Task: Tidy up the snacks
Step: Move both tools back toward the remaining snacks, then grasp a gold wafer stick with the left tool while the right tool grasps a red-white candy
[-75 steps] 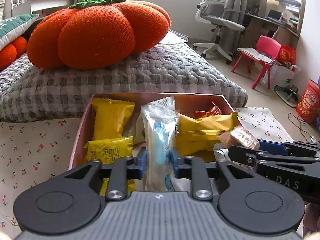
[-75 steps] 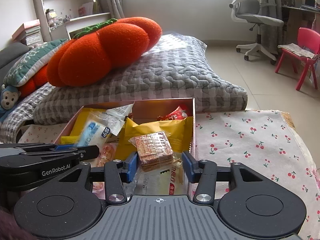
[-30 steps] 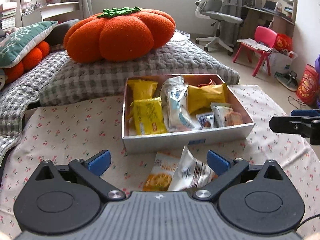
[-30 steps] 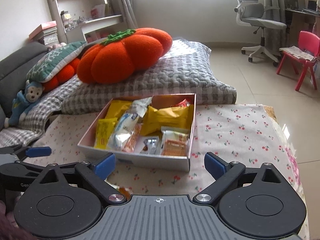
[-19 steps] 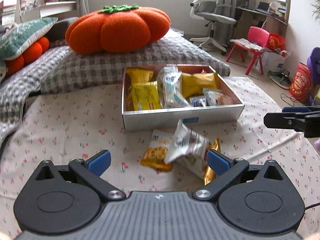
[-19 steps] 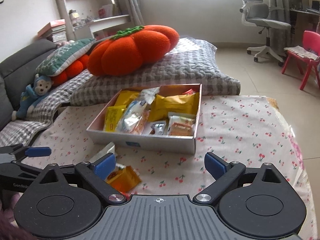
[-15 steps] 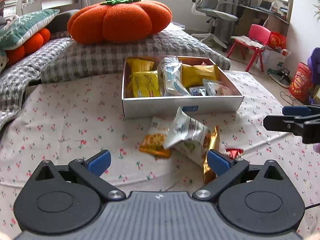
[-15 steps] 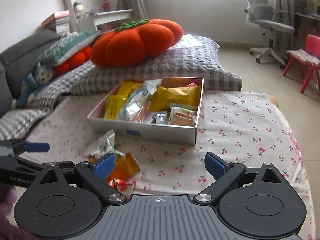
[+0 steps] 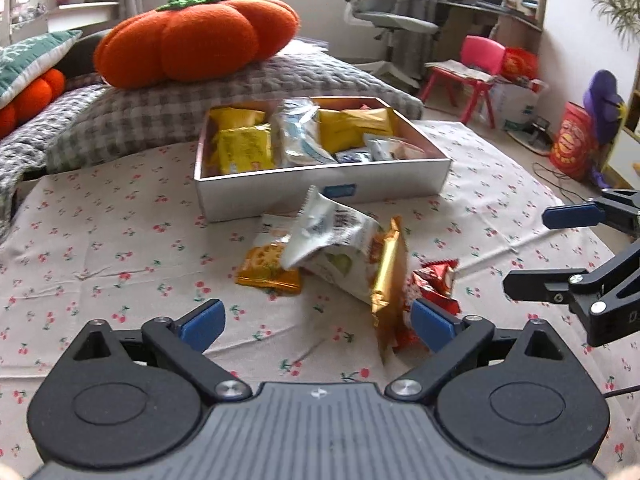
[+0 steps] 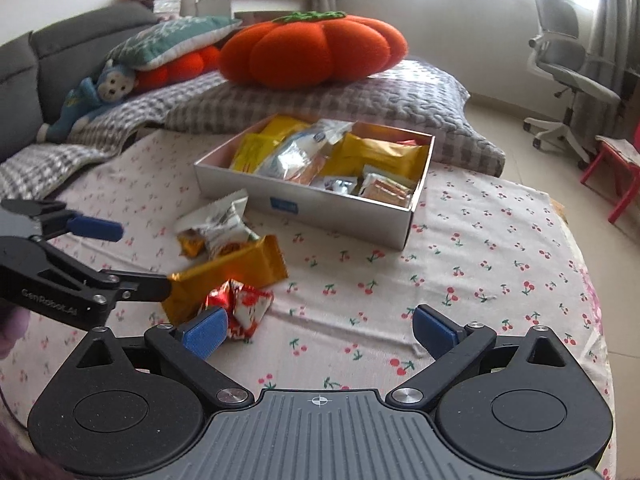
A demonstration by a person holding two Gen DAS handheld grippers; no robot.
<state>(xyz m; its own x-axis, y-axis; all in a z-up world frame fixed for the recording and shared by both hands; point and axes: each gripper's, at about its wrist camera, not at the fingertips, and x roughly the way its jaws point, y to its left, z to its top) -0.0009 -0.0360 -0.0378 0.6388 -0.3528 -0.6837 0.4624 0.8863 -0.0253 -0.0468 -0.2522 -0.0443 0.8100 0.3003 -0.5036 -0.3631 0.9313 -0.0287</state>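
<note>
A white box full of snack packets sits on a cherry-print cloth, in front of a grey checked cushion that carries an orange pumpkin pillow. Just in front of the box lies a loose heap of snacks: a white packet resting on an orange cracker packet, a gold bar beside them, and a red wrapped sweet nearest the cameras. The left claw hovers over the heap with its jaws wide, having just narrowed a little, nothing pressed between them. The right claw is spread wide too and empty, its left pad just beside the red sweet.
</note>
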